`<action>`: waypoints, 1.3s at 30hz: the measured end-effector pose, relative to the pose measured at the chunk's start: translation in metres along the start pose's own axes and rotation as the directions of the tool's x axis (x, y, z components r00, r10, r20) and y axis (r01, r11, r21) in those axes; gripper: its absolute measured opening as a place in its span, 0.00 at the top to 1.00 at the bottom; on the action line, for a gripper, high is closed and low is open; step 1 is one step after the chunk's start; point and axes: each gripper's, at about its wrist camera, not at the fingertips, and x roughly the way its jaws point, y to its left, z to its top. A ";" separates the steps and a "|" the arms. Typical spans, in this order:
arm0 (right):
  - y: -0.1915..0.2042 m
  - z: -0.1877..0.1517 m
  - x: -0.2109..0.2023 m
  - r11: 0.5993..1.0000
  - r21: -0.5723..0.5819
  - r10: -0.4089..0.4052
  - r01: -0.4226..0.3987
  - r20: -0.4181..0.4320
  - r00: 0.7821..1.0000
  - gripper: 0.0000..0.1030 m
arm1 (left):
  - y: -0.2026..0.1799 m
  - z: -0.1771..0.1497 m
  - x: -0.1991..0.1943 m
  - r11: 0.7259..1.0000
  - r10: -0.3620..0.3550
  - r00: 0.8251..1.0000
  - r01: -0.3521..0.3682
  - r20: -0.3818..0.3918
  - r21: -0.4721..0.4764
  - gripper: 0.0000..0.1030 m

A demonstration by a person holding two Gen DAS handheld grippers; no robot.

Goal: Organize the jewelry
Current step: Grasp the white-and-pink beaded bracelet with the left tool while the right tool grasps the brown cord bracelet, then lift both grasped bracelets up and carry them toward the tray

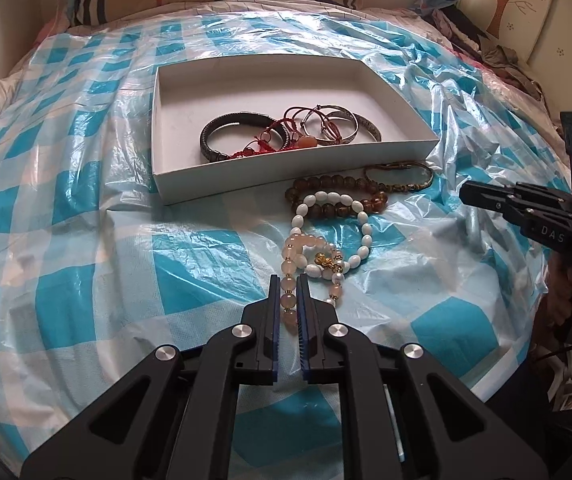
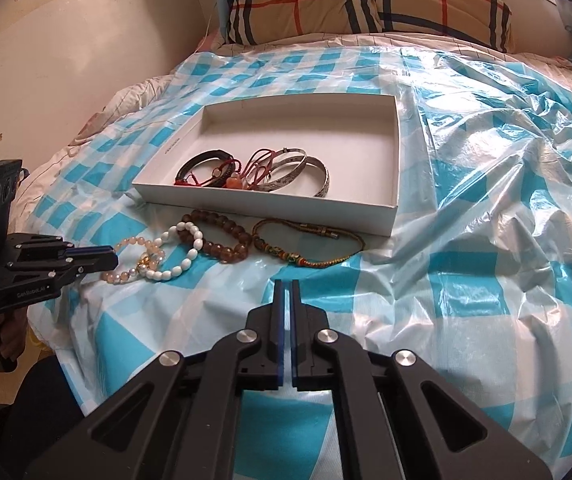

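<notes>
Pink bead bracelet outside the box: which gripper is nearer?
Left. The left gripper is closed around the pink bead bracelet at its near end; the right gripper sits shut off to its right, not touching.

The right gripper point(image 1: 482, 196) carries white letters "DAS" on its side. The left gripper point(image 2: 101, 258) reads "GenRobot.AI". Small print on the box point(image 2: 173, 148) rim is too tiny to read.
</notes>
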 end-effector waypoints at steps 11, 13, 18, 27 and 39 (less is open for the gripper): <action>-0.016 0.021 0.064 1.000 0.004 -0.026 0.026 -0.086 0.996 0.72 | -0.024 0.001 0.004 0.989 0.128 0.992 -0.129 0.014 0.077 0.93; -0.007 0.015 0.057 0.999 -0.028 -0.019 0.016 -0.090 0.996 0.91 | -0.027 0.000 0.003 0.986 0.141 0.990 -0.142 0.019 0.088 0.93; 0.002 -0.001 0.024 0.999 -0.004 0.040 -0.040 -0.052 0.998 0.94 | -0.033 -0.001 -0.004 0.984 0.147 0.989 -0.149 0.036 0.097 0.93; 0.013 -0.018 -0.043 0.989 0.058 0.129 -0.133 0.079 0.989 0.96 | -0.045 -0.003 -0.030 0.985 0.124 0.988 -0.134 0.089 0.105 0.94; 0.035 -0.014 -0.099 0.983 0.028 0.174 -0.183 0.201 0.964 0.96 | -0.032 -0.001 -0.074 0.999 0.013 0.989 -0.018 0.149 0.030 1.00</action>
